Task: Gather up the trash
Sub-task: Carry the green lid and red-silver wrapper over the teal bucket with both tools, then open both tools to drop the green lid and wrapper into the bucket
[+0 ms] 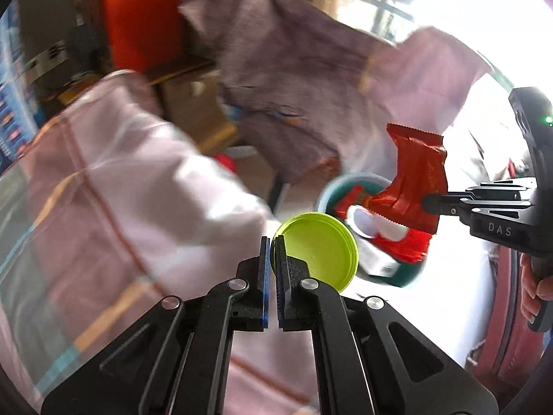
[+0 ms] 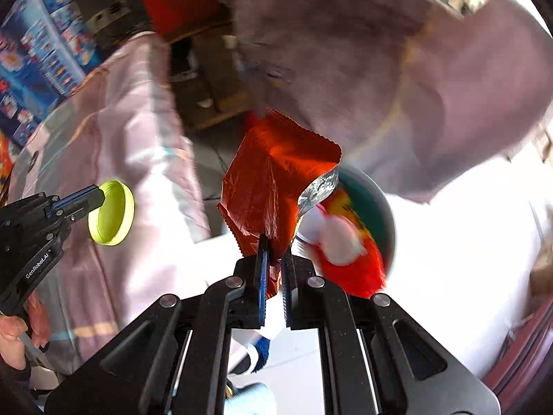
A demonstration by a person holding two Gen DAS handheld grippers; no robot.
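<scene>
Trash was already in both grippers, and each piece hung clear of the cloth-covered surface [image 1: 103,180], which suggested it was on its way to the bin and not being sorted. The left gripper [image 1: 273,242] had its jaws pressed together on the rim of a lime-green lid [image 1: 318,245]; taking the thin wall edge-on made sense, since the disc itself was too wide for the jaws to span. The lid hung tilted, its hollow side showing in the right wrist view. The right gripper [image 2: 274,245] pinched the bottom edge of a red foil wrapper [image 2: 273,186], which stood up from the jaws, creased, with a silvery torn flap curling at one side; a grip at one end let so light and floppy a thing trail freely without snagging. Beyond both grippers a teal bin [image 1: 331,186] stood low on the pale floor, already holding red packaging and white pieces. From the left wrist view the wrapper hung just beside the bin's mouth and the lid nearer the camera, so the wrapper looked likelier to go in first. Heavy blur over the background made finer detail unreadable. A hand [image 1: 535,283] gripped the right tool's handle at the frame's edge.
</scene>
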